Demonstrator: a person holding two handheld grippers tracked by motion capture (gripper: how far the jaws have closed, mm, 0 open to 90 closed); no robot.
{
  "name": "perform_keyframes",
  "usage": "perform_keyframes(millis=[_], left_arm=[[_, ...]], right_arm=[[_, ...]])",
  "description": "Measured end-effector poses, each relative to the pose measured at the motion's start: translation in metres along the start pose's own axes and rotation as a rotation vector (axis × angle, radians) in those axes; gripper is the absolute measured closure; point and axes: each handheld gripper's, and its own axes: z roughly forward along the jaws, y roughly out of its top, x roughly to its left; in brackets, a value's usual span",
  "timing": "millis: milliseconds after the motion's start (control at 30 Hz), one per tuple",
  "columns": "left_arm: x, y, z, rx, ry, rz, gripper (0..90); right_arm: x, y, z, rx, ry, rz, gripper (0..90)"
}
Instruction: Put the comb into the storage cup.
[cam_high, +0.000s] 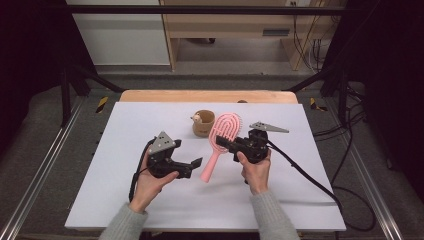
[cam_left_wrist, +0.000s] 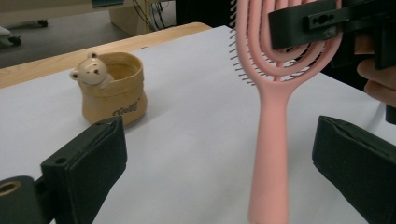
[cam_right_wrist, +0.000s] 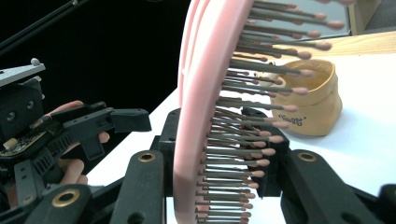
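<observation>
My right gripper clamped the head of the pink hairbrush, lifted near the bear cup. My left gripper stood wide beside the handle (not touching). The brush could rotate in one grip and fall.

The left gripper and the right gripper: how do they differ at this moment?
The left gripper has its jaws wide apart and holds nothing; the right gripper is clamped on the head of the pink hairbrush. The brush handle stands between the left jaws untouched. Both are black, hand-held, above the white table.
</observation>
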Motion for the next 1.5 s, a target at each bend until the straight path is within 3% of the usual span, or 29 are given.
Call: perform_keyframes(millis=[467, 967, 1500], left_arm=[[0.034, -0.029, -0.03, 0.009, 0.069, -0.017, 0.9], [0.063, -0.063, -0.057, 0.011, 0.107, -0.074, 0.8], [0.078, -0.087, -0.073, 0.007, 0.159, -0.075, 0.8]], right_arm=[[-0.003, 0.007, -0.004, -0.018, -0.018, -0.01, 62.7], [0.002, 0.025, -0.011, -0.04, -0.05, -0.053, 62.7], [0.013, 0.046, -0.007, -0.056, -0.07, -0.102, 62.7]])
